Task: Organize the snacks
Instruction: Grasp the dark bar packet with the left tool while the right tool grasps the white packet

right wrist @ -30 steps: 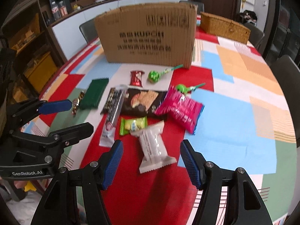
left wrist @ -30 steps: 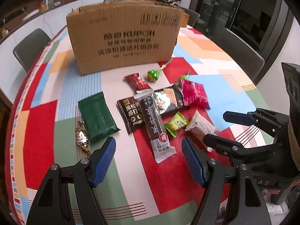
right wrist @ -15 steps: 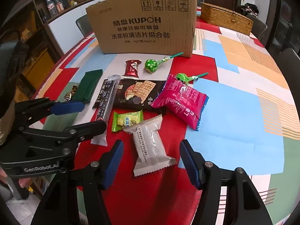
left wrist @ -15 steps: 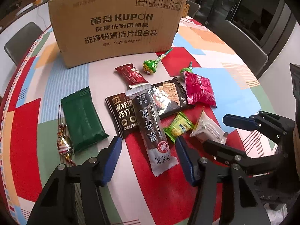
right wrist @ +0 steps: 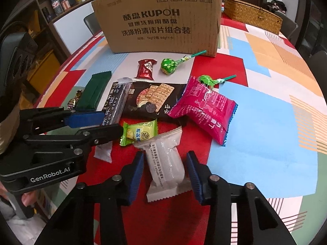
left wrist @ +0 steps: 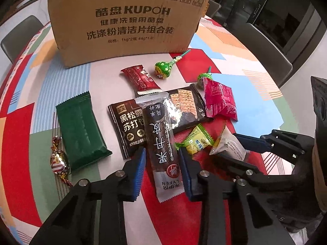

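— Two grippers were low over the table point(left wrist: 255, 94); how did the jaws stand?

— Left gripper point(left wrist: 161, 164) was narrowed around the near end of the long brown bar point(left wrist: 159, 134), a pad on each side — whether they touched it, I couldn't tell. Right gripper point(right wrist: 165, 168) stood wider, straddling the white pack point(right wrist: 163, 163), apart from it.

— And the other snacks?

— Spread mid-table: cracker pack point(left wrist: 184, 106) under the bar, pink bag point(right wrist: 204, 112) beside it, green wafer point(left wrist: 81, 128) leftward. Box point(right wrist: 159, 16) stood toward the far edge.
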